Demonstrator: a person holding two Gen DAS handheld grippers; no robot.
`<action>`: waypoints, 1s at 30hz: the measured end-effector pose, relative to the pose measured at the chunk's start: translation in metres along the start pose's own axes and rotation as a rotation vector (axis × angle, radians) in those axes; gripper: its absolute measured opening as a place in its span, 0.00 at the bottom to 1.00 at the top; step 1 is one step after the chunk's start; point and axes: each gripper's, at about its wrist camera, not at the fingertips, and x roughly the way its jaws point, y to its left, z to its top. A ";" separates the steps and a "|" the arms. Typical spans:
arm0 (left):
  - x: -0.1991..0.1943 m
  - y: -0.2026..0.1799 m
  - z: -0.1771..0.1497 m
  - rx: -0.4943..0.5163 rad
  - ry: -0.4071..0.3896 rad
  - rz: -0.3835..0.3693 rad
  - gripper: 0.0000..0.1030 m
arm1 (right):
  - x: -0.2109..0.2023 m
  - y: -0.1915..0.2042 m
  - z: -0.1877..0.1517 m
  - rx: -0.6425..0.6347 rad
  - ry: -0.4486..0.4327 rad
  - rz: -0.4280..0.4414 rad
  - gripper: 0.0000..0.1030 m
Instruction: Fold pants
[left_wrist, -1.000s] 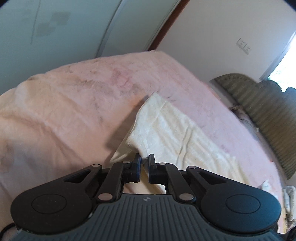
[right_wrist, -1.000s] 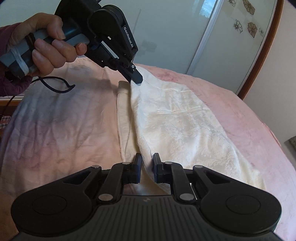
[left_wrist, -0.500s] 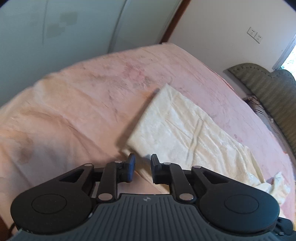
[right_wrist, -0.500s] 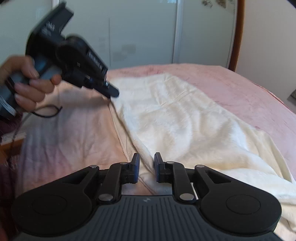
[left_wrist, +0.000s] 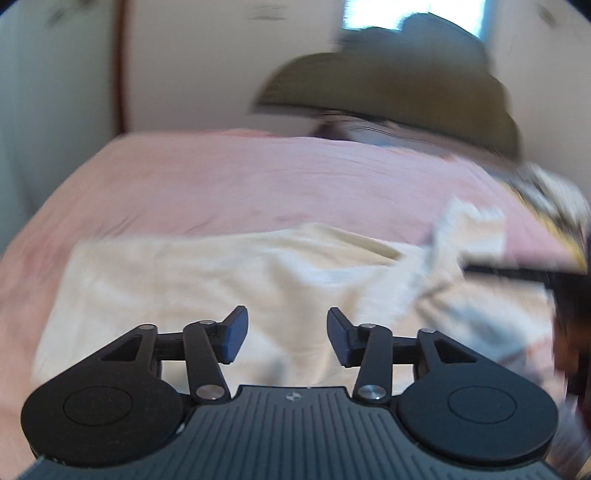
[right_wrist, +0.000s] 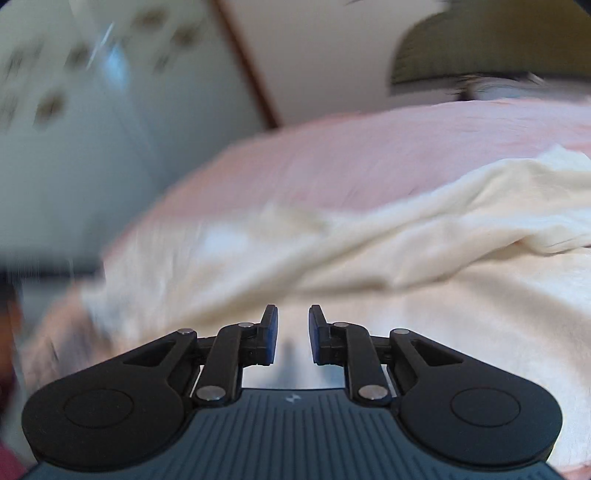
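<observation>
Left wrist view: the left gripper (left_wrist: 287, 334) has its jaws released and wide, nothing between them; they have just been opening. The cream, soft-textured pants (left_wrist: 207, 284) lie flat on the pink bedspread (left_wrist: 258, 177), spread from 9 o'clock to 3 o'clock ahead of the jaws, with a rumpled end at 2 o'clock. A dark blurred shape at 3 o'clock is probably the other tool; I cannot tell for certain. The olive padded headboard (left_wrist: 406, 85) stands at 1 o'clock.

Right wrist view: the right gripper (right_wrist: 293, 334) shows a narrow gap between its blue pads, with no cloth in it; these jaws have just been opening too. The pants (right_wrist: 406, 258) fill the field from 9 o'clock to 3 o'clock, with 1 raised ridge running toward 2 o'clock.

Judgement: with both jaws empty, the step is re-gripping for the next fold. Flatten the ridge first, then pinch both layers at matching corners so the edges align.
</observation>
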 end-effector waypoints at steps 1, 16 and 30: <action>0.006 -0.016 0.000 0.076 -0.003 -0.006 0.58 | 0.003 -0.011 0.012 0.047 -0.027 -0.022 0.29; 0.073 -0.075 -0.038 0.400 -0.020 0.004 0.21 | 0.094 -0.056 0.077 0.106 0.136 -0.376 0.39; 0.045 -0.072 -0.046 0.341 0.053 -0.219 0.06 | -0.063 -0.074 -0.011 0.439 -0.194 -0.100 0.09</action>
